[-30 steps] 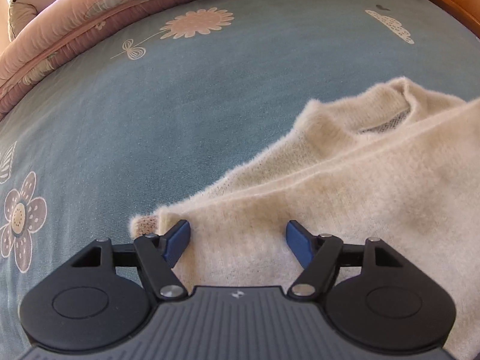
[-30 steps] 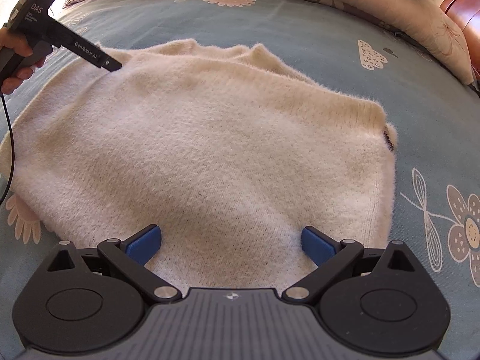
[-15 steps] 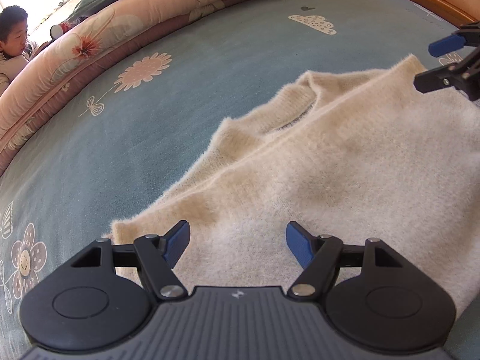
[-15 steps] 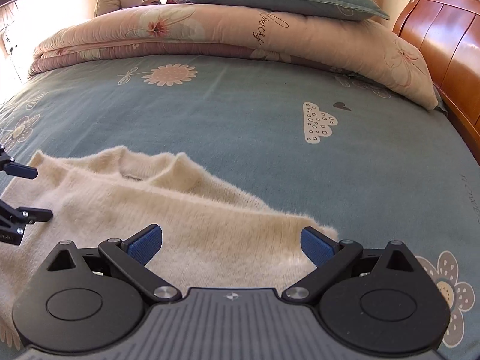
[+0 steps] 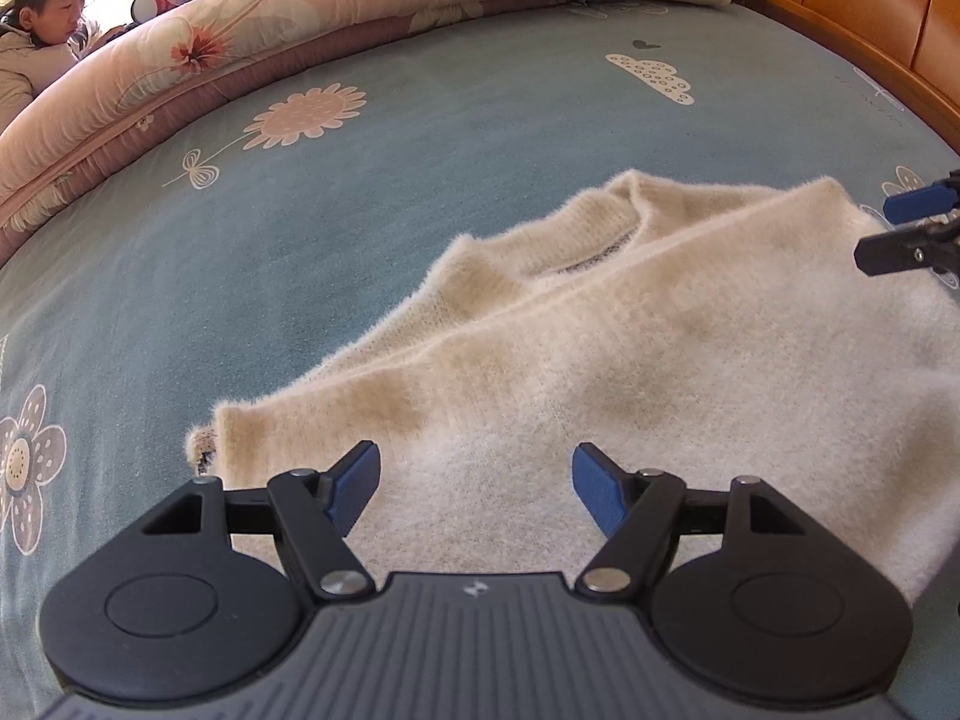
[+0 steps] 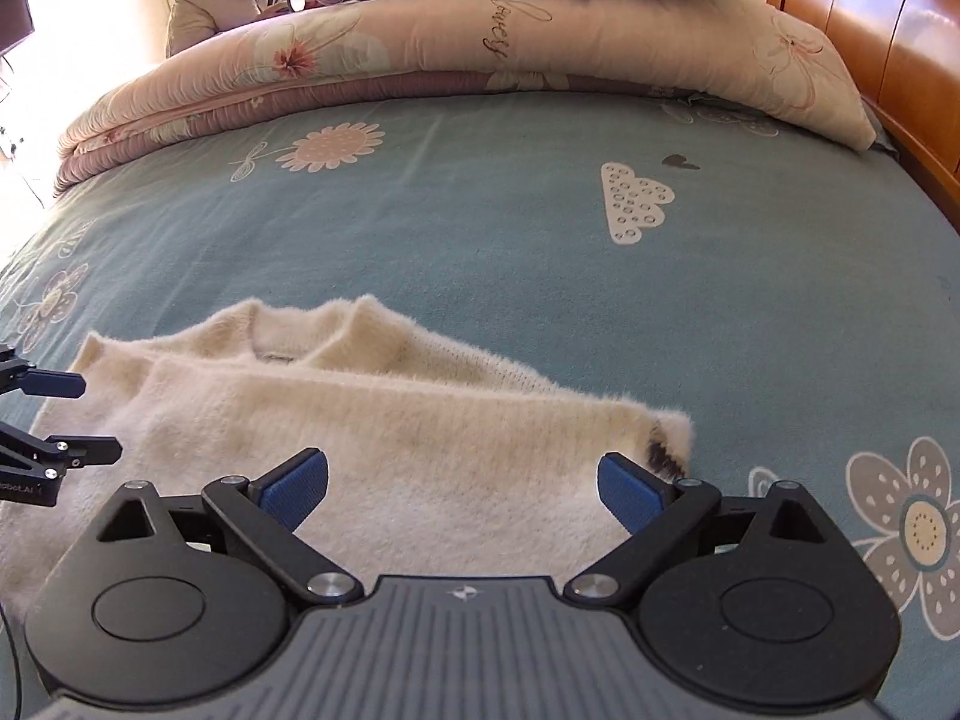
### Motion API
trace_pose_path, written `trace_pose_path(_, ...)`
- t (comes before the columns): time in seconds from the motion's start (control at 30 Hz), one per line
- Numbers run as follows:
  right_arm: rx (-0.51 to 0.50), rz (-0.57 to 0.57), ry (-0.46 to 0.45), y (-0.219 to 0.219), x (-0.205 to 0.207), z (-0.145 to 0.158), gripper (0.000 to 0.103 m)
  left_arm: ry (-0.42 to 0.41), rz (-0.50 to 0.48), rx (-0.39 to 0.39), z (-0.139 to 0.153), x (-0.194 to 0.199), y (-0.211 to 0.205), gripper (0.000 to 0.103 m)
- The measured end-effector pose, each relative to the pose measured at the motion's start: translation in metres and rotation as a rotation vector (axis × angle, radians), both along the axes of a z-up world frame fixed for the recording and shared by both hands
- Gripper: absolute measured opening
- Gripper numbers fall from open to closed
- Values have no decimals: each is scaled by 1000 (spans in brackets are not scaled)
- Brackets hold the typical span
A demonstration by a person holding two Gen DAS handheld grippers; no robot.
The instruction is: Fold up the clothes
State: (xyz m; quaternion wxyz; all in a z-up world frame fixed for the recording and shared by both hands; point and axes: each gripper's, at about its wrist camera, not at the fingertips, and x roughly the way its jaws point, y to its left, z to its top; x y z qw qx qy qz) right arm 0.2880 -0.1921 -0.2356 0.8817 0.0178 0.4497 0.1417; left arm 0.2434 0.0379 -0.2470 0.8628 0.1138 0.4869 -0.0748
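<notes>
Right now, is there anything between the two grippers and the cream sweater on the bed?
Nothing visible. The left gripper and right gripper both hover open directly over the sweater, with no other thing in between.

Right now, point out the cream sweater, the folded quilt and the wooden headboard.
cream sweater [image 6: 420, 420]: right wrist view, on the folded-over front panel.
folded quilt [image 6: 420, 54]: right wrist view, on its pink flowered top layer.
wooden headboard [image 6: 888, 42]: right wrist view, on a bare orange panel.
</notes>
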Motion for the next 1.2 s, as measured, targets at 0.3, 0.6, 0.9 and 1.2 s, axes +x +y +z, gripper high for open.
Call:
trace_pose_path(0.3, -106, 23, 69, -7, -43, -8, 97, 81, 68, 0, 0, -15, 12, 75)
trace_pose_path(0.6, -28, 42, 225, -3, -100, -21, 98, 190, 91, 3, -12, -59, 9, 76)
trace_pose_path(0.9, -5, 62, 226, 5, -121, -12, 97, 194, 142, -50, 3, -77, 5, 76)
trace_pose_path(1.2, -9, 85, 246, 3, -137, -16, 98, 226, 241, -23, -6, -99, 16, 76)
